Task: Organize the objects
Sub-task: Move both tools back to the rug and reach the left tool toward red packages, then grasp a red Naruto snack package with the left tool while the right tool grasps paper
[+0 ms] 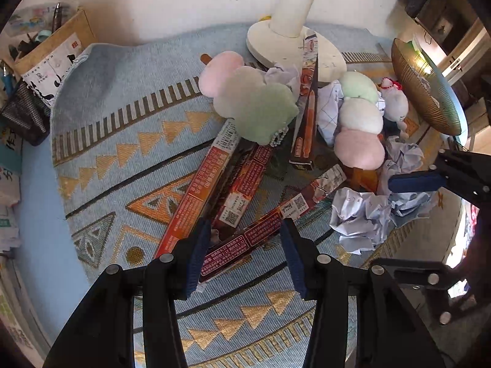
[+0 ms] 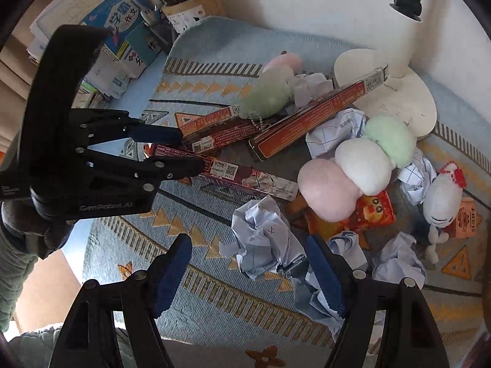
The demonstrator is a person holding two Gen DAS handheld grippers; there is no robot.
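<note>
Apparently level left claw (image 1: 242,251), straddling box (image 1: 264,236)

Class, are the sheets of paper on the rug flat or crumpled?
Crumpled: the paper sits in creased wads on the rug.

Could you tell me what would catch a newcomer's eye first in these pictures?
Probably the pastel plush skewer of pink, white and green balls, lying amid crumpled paper on the patterned blue mat. Next, the long red boxes fanned out mid-mat, with the open left hand-held gripper straddling the nearest one.
</note>
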